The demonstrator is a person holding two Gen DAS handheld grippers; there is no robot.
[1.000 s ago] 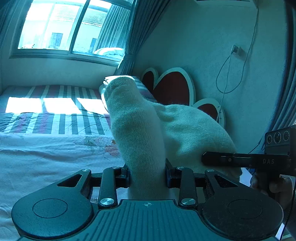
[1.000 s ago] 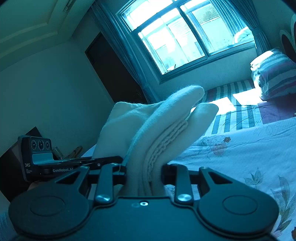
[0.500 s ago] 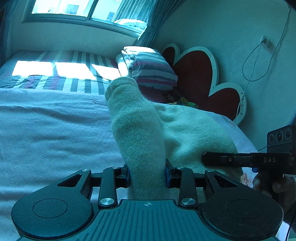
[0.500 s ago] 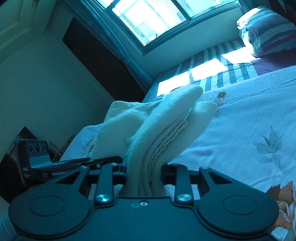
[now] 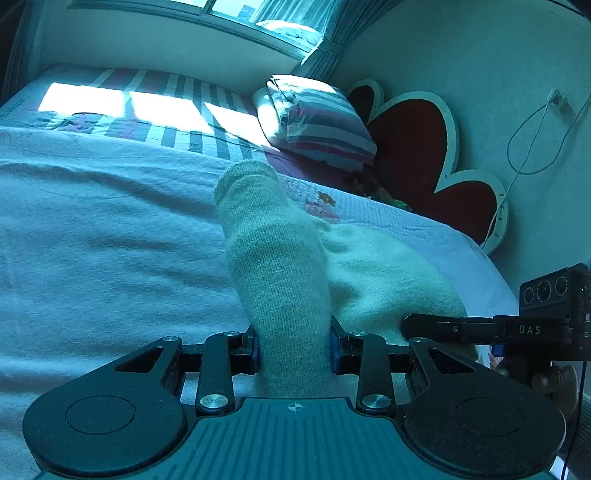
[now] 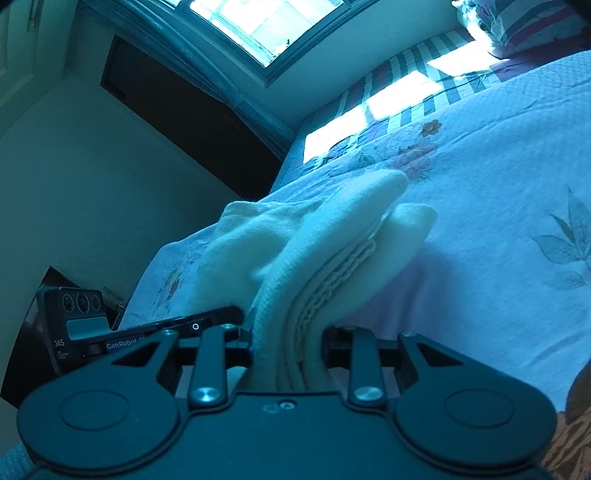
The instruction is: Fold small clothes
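Note:
A small cream knitted garment [image 5: 280, 280] is held between both grippers over the bed. My left gripper [image 5: 294, 349] is shut on one bunched end of it, which sticks up between the jaws. My right gripper [image 6: 287, 349] is shut on the other end [image 6: 332, 251], where folded layers and a ribbed hem show. The rest of the cloth [image 5: 388, 273] hangs between them. The right gripper shows at the right edge of the left wrist view [image 5: 458, 328]. The left gripper shows at the lower left of the right wrist view [image 6: 155, 332].
A bed with a pale floral quilt [image 5: 92, 240] lies below. A striped pillow [image 5: 317, 118] rests against a heart-shaped headboard [image 5: 417, 136]. A window [image 6: 266, 22] and a dark doorway [image 6: 192, 122] lie beyond the bed. A cable [image 5: 532, 140] hangs on the wall.
Both grippers have tilted downward toward the bed with the garment still held. The window has slid out of view and the quilt fills more of both views.

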